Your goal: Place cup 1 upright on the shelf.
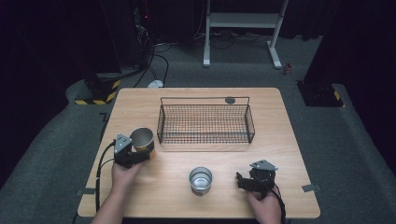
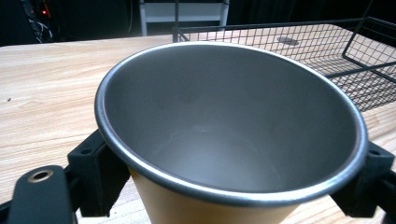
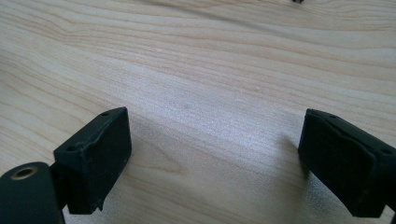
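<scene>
A tan cup [image 1: 142, 139] with a grey metal inside and rim stands tilted at the table's left. My left gripper [image 1: 141, 152] is shut on it. In the left gripper view the black pads [image 2: 95, 170] press on both sides of the cup [image 2: 224, 121] just under its rim. A second, silver cup [image 1: 201, 180] stands upright near the front middle of the table. My right gripper [image 1: 241, 181] rests to the right of that cup, apart from it and pointing toward it. In the right gripper view its jaws [image 3: 212, 163] stand open over bare wood.
A black wire basket [image 1: 205, 99] sits at the back middle of the wooden table [image 1: 280, 140], just right of the held cup, and its mesh wall [image 2: 355, 56] shows behind the cup. A small dark disc [image 1: 229, 100] lies behind the basket. A white frame stands on the floor beyond.
</scene>
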